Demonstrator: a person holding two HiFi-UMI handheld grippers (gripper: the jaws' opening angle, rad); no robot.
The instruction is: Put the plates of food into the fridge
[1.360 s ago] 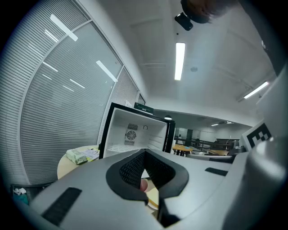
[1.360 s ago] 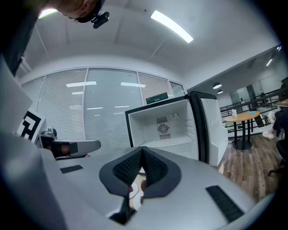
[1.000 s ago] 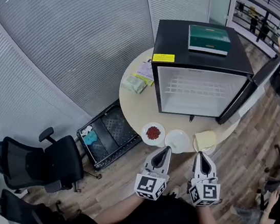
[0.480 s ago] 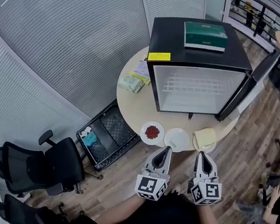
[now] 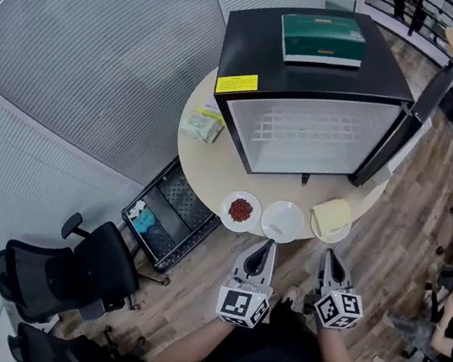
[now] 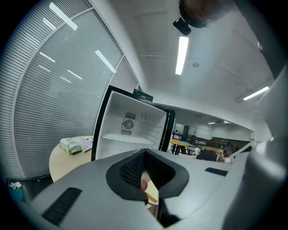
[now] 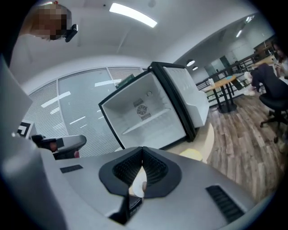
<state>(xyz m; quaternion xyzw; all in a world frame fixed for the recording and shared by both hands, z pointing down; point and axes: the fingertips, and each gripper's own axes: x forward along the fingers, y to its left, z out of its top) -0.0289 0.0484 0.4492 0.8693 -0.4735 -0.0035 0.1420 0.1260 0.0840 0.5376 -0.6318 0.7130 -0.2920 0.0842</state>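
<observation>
Over the last second the table (image 5: 212, 166) and fridge (image 5: 299, 140) have slid left and loomed larger in the head view. That looks like the head moving, not the work. The three plates lie where they lay, in a row along the table's near edge, and none has been lifted. So the task has not really begun, and all three plates are yet to go in.

From the left, two chairs (image 5: 63, 270) and a crate (image 5: 167, 214) stand on the floor, clear of any route. A packet (image 5: 203, 125) lies at the table's left edge, beside the fridge's left wall.

The red plate (image 5: 241, 211) is leftmost, the white plate (image 5: 283, 221) touches it or nearly does, and the yellow plate (image 5: 331, 218) sits at the right.

The left gripper (image 5: 267, 245) hangs over the floor just off the near edge, below the white plate. Its jaws are pressed together on nothing. The right gripper (image 5: 329, 254) hangs below the yellow plate, likewise closed and empty.

The fridge fills the far half of the table, with a green box (image 5: 322, 39) on top. Its door (image 5: 419, 119) is swung wide to the right and its shelf (image 5: 308, 133) is bare. Only bare table lies between the plates and the opening. The one thing to mind is probably the door, near the yellow plate's path.
</observation>
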